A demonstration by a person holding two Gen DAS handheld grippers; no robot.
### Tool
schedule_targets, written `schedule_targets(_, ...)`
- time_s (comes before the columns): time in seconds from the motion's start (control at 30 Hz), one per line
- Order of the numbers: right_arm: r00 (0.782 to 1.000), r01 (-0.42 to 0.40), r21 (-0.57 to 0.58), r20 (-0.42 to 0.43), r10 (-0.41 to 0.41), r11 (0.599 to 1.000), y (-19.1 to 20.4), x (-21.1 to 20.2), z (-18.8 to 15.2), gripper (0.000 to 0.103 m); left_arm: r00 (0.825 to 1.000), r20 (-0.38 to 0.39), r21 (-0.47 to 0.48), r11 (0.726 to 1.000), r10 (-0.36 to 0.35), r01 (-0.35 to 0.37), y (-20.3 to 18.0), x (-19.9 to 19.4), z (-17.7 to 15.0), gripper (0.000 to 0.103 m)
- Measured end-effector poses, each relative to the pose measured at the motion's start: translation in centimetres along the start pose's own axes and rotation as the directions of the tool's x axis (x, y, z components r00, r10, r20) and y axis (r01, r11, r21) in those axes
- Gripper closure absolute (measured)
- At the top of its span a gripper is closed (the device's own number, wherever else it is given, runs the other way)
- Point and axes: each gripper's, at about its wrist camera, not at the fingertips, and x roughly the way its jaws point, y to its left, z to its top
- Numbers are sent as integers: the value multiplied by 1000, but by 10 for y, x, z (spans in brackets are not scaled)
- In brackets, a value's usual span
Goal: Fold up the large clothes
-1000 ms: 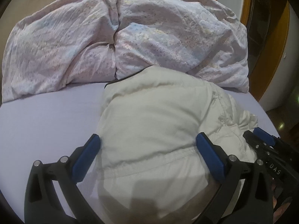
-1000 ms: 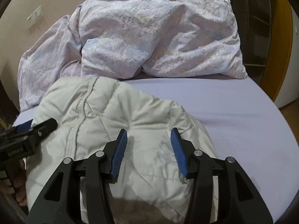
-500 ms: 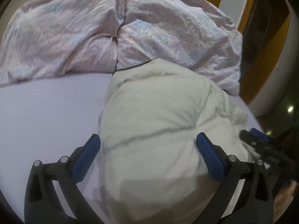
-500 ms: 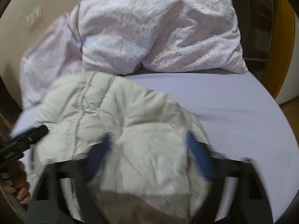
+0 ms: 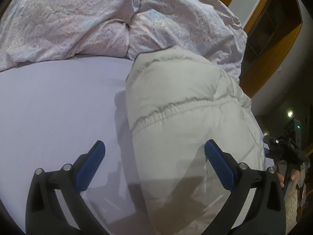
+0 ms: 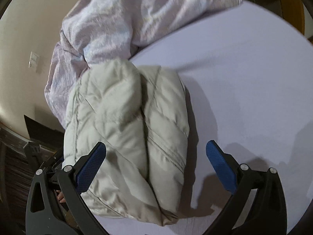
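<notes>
A pale grey-green puffer jacket [image 5: 185,117] lies folded in a thick bundle on the lilac bed sheet [image 5: 58,107]. In the right wrist view the jacket [image 6: 127,133] shows two padded rolls side by side. My left gripper [image 5: 154,156] is open and empty, above the jacket's near left edge. My right gripper [image 6: 156,156] is open and empty, raised above the jacket's near right side. The right gripper also shows at the right edge of the left wrist view [image 5: 281,148].
A crumpled pink-and-white duvet [image 5: 117,19] is heaped at the far side of the bed, touching the jacket. A wooden door frame [image 5: 273,58] stands to the right. A beige wall with a switch plate [image 6: 34,58] is left of the bed.
My right gripper opened wide, let go of the jacket and rose, looking down on it. My left gripper shifted left, so the jacket now sits under its right finger.
</notes>
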Motion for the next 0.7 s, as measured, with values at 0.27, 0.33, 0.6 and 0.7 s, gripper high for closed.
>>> schedule_targets(0.27,977,-143,67,-147,152,987,-4,32,-2,1,998,-41,-11,999,-51,51,2,7,-8,2)
schedule_targets(0.33,964,-184,65,-184,193,981,0,41,-4,1,997,-46,-19,998,-64,63,5,9,-8,2)
schedule_targets(0.6,954,-230,30,-192,231,973,18,57,-3,1,997,-42,-12,998,-58,58,4,13,-8,2)
schedule_targets(0.7,953,-233,32,-190,235,972,16,56,-3,1,998,-30,3,999,-46,46,3,12,-10,2)
